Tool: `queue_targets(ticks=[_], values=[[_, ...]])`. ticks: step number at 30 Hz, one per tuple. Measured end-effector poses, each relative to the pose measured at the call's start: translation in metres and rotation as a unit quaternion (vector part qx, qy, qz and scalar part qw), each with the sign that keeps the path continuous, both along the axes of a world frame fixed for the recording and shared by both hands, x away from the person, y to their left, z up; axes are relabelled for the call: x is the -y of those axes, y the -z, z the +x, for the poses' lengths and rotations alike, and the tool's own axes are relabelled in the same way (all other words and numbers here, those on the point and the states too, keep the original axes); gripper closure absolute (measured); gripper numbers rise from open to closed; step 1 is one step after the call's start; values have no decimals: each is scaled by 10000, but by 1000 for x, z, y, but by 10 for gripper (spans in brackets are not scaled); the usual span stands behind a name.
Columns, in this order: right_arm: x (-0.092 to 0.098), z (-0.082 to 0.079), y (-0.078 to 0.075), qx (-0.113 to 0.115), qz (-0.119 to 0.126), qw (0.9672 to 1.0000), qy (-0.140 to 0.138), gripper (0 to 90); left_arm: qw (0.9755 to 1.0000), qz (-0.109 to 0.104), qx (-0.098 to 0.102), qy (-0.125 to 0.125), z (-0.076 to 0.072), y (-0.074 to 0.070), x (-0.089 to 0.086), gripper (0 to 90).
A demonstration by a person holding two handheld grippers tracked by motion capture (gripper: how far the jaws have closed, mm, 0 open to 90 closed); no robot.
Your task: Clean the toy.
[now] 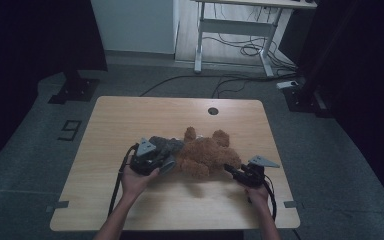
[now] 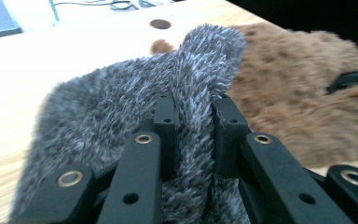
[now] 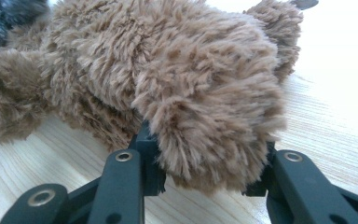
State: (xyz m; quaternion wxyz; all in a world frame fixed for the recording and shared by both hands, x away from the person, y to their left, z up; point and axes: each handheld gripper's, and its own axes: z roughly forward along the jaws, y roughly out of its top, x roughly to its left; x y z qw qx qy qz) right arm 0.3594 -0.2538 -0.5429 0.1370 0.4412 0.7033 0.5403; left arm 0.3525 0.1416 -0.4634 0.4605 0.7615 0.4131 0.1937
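My left gripper (image 2: 193,116) pinches the fuzzy grey fabric garment (image 2: 121,107); my right gripper (image 3: 205,158) clamps the brown plush bear's (image 1: 205,155) limb, bear lying lengthwise between them.

One wooden table (image 1: 130,125) was present. On it lay one brown plush bear (image 1: 205,155) and one grey fuzzy cloth item (image 1: 166,146), the grey item pinched between the jaws of the left gripper (image 1: 152,159) and the bear's limb between those of the right gripper (image 1: 235,172). Two grippers were counted, one per hand. Two hands were counted. Beyond the table stood one white desk frame (image 1: 235,30).
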Motion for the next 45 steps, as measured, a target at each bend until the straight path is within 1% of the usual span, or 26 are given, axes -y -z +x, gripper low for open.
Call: queue_targets(ticks=[4, 5, 8, 9, 10, 12, 14, 17, 18, 19, 20, 22, 23, 24, 25, 27, 28, 30, 33, 35, 37, 38, 41, 43, 44, 45], values=[[0, 0, 0, -16, 3, 10000, -1, 608, 9997, -25, -87, -219, -1, 5, -19, 743], [0, 0, 0, -18, 6, 10000, 0, 608, 9996, -71, -102, -246, -1, 5, -22, 743], [0, 0, 1, -24, 22, 10000, 11, 609, 9995, -251, -88, -194, -3, 3, -26, 743], [0, 0, 1, -25, 24, 10000, 11, 609, 9994, -323, -64, -147, -3, 1, -25, 743], [0, 0, 1, -27, 24, 10000, 9, 609, 9993, -350, -35, -101, -4, -2, -22, 743], [0, 0, 1, -26, 24, 10000, 7, 609, 9994, -358, 29, -3, -5, -8, -11, 743], [0, 0, 1, -23, 20, 10000, 6, 610, 9992, -351, 93, 138, -6, -15, 4, 743], [0, 0, 0, -24, 12, 10000, 4, 610, 9986, -259, 172, 422, -8, -22, 31, 743], [0, 0, 0, -24, 14, 10000, 5, 610, 9979, -205, 187, 578, -10, -23, 45, 743], [0, 0, 0, -25, 16, 10000, 6, 611, 9975, -142, 199, 667, -12, -24, 54, 743], [0, 0, 0, -26, 19, 10000, 4, 614, 9966, -16, 210, 798, -13, -22, 68, 743], [0, -1, 0, -36, 34, 10000, -18, 619, 9951, 206, 173, 947, -14, -17, 87, 742], [0, -1, 0, -34, 33, 10000, -25, 622, 9947, 278, 145, 976, -13, -13, 91, 741], [0, -1, -1, -28, 40, 10000, -27, 626, 9946, 330, 60, 980, -10, -6, 94, 741], [1, -1, -1, -36, 40, 10000, -53, 632, 9949, 329, -19, 951, -7, -1, 94, 741], [1, -1, -2, -25, 50, 9999, -101, 639, 9958, 302, -110, 859, -4, 7, 89, 742], [2, -1, -3, -30, 41, 9999, -128, 641, 9964, 233, -153, 798, -3, 11, 83, 742], [2, -1, -2, -34, 66, 9998, -168, 643, 9971, 194, -174, 719, -3, 12, 73, 743], [2, -1, -2, -71, 102, 9996, -257, 645, 9976, 182, -185, 640, -4, 11, 51, 744], [-1, -1, -3, -37, 55, 9994, -336, 644, 9980, 163, -169, 581, -7, 11, 36, 744], [-2, -1, -3, -29, 43, 9994, -348, 644, 9986, 71, -184, 496, -9, 11, 22, 745], [-2, -1, -3, -34, 50, 9994, -347, 644, 9990, 36, -170, 407, -11, 11, 12, 744], [-3, -1, -2, -56, 87, 9994, -336, 644, 9996, -22, -175, 217, -12, 11, -9, 744], [-3, -1, -2, -52, 93, 9994, -325, 644, 9997, -84, -188, 117, -12, 10, -17, 744], [-3, -1, -1, -53, 100, 9994, -318, 644, 9996, -186, -185, 60, -10, 7, -20, 744], [-3, -1, -1, -59, 104, 9994, -311, 644, 9996, -228, -166, 54, -10, 4, -20, 745]])
